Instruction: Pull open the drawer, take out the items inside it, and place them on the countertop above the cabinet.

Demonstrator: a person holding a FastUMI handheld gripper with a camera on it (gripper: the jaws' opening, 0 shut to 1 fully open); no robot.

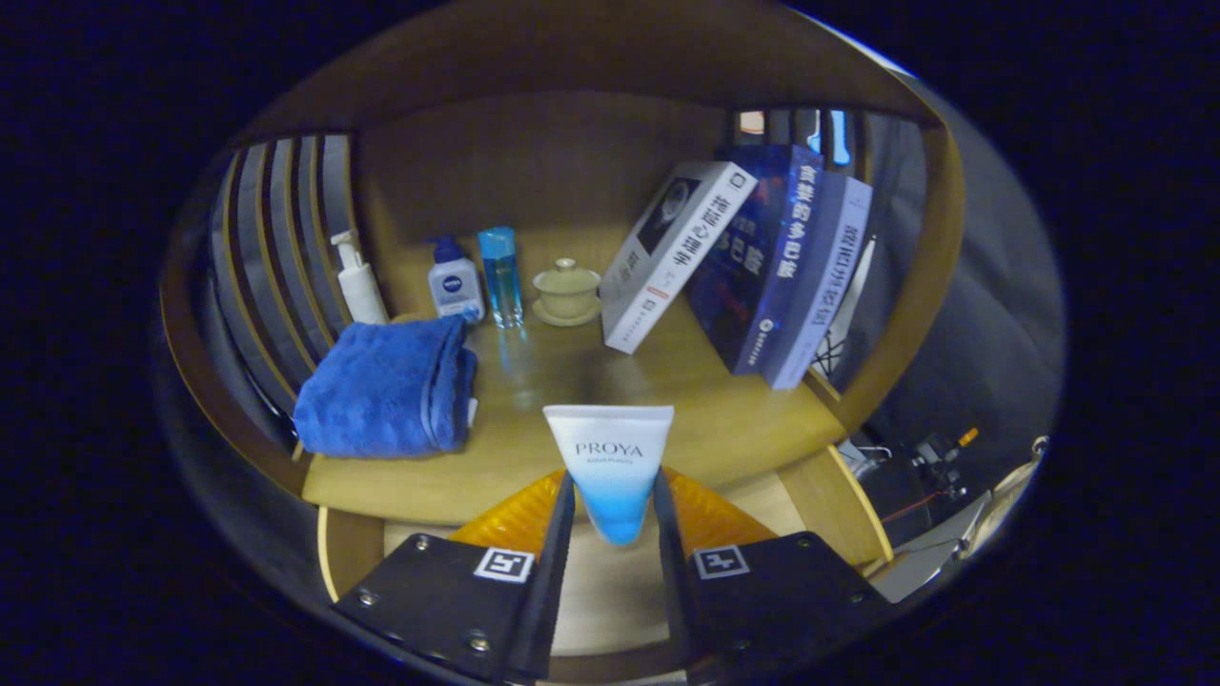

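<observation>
Above the countertop (pixel 724 419), tongs (pixel 611 505) grasping white-and-blue tube (pixel 608 467), bottles (pixel 456 281) and lidded cup (pixel 568 289) beyond

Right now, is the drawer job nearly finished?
Partway, it seems. The drawer below the fingers looks pulled open. The gripper is shut on a white and blue tube, held just over the countertop edge. Still to do: set the tube down, perhaps beside the blue towel. Whether more items wait in the drawer, I can't tell.

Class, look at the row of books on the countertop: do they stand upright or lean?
Leaning. The books tilt left, tops toward the lidded teacup. Nearer, the gripper jaws clamp a white-and-blue tube.
</observation>
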